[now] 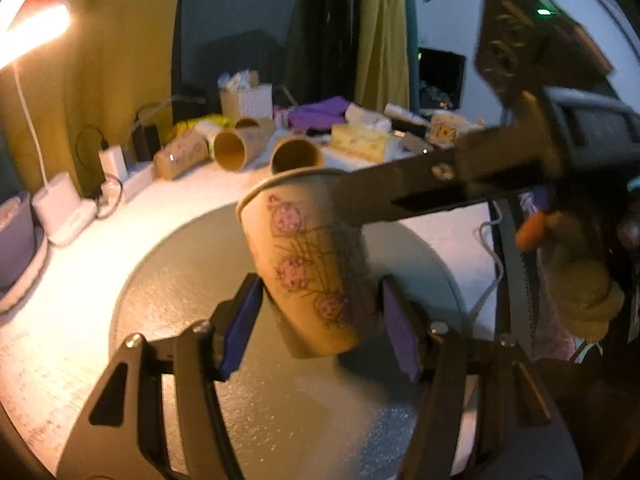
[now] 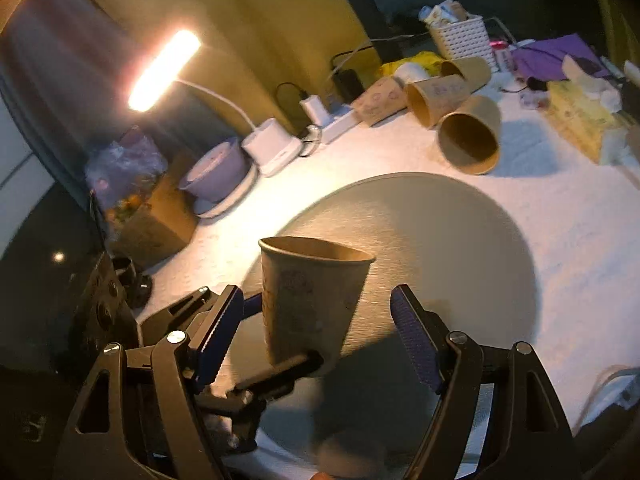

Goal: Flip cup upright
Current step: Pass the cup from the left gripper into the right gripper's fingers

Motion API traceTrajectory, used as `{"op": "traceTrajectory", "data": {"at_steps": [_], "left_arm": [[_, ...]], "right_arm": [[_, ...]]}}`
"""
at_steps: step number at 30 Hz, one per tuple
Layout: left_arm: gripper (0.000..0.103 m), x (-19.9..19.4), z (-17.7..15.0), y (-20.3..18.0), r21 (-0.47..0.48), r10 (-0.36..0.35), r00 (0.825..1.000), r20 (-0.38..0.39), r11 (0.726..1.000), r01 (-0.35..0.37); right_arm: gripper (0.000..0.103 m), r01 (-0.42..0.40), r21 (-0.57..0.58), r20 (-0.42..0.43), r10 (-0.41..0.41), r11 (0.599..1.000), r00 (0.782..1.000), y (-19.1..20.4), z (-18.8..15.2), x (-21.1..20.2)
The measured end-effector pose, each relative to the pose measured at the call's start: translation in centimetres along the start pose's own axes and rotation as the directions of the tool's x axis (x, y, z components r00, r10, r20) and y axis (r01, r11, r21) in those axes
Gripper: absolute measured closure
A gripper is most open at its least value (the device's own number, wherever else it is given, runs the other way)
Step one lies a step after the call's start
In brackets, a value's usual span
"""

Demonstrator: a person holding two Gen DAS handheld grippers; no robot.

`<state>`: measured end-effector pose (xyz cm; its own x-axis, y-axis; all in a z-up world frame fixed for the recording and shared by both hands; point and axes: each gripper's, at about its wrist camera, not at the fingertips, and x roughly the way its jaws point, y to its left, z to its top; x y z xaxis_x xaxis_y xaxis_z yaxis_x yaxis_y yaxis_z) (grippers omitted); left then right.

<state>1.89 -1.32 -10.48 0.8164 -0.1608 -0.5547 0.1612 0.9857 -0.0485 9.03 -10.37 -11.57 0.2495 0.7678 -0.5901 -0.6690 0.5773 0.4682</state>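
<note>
A tan paper cup point(image 1: 308, 264) with pink flower prints stands rim up, slightly tilted, over a round grey mat point(image 1: 160, 300). My left gripper point(image 1: 320, 320) is open, its blue pads point(image 1: 240, 332) on either side of the cup's lower body with small gaps. In the right wrist view the same cup point(image 2: 312, 300) stands between the pads of my right gripper point(image 2: 320, 332), which is open and wide of the cup. The left gripper's fingers point(image 2: 280, 372) reach the cup's base from the left there. The right gripper's finger point(image 1: 400, 192) crosses the cup's rim in the left wrist view.
Several more paper cups point(image 2: 472, 140) lie on their sides at the back of the white table point(image 2: 560, 240). A lit desk lamp point(image 2: 164, 68), chargers point(image 2: 272, 148), a purple bowl point(image 2: 216, 172), a white basket point(image 2: 464, 36) and a tissue box point(image 2: 580, 120) line the table's far side.
</note>
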Motion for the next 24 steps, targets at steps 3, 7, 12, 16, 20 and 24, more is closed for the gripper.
{"op": "traceTrajectory", "data": {"at_steps": [3, 7, 12, 16, 20, 24], "left_arm": [[0.042, -0.8, 0.0, -0.2, -0.001, -0.028, 0.999, 0.031, 1.000, 0.028], [0.042, -1.6, -0.1, -1.0, 0.049, -0.025, 0.996, 0.089, 0.999, 0.020], [0.042, -2.0, -0.1, -1.4, 0.067, -0.043, 0.993, 0.111, 0.997, 0.036], [0.042, -2.2, -0.2, -1.9, 0.087, -0.037, 0.992, 0.120, 0.996, 0.026], [0.042, -2.1, -0.2, -1.7, 0.082, -0.035, 0.992, 0.120, 0.996, 0.026], [0.042, -2.1, -0.3, -1.7, 0.078, -0.030, 0.992, 0.119, 0.997, 0.021]], "right_arm": [[0.024, -0.034, -0.008, -0.012, 0.034, 0.999, 0.999, 0.7, -0.1, 0.2], [0.022, -0.037, -0.010, -0.021, 0.037, 0.999, 0.999, 0.9, -0.2, 0.3], [0.022, -0.066, 0.037, -0.022, 0.067, 0.997, 0.998, -0.4, 0.0, 0.4], [0.022, -0.085, 0.055, -0.033, 0.087, 0.995, 0.996, -1.0, 0.0, 0.9], [0.028, -0.089, 0.067, -0.048, 0.092, 0.994, 0.995, -1.5, 0.1, 1.3], [0.028, -0.101, 0.074, -0.052, 0.105, 0.992, 0.993, -1.7, 0.2, 1.5]]}}
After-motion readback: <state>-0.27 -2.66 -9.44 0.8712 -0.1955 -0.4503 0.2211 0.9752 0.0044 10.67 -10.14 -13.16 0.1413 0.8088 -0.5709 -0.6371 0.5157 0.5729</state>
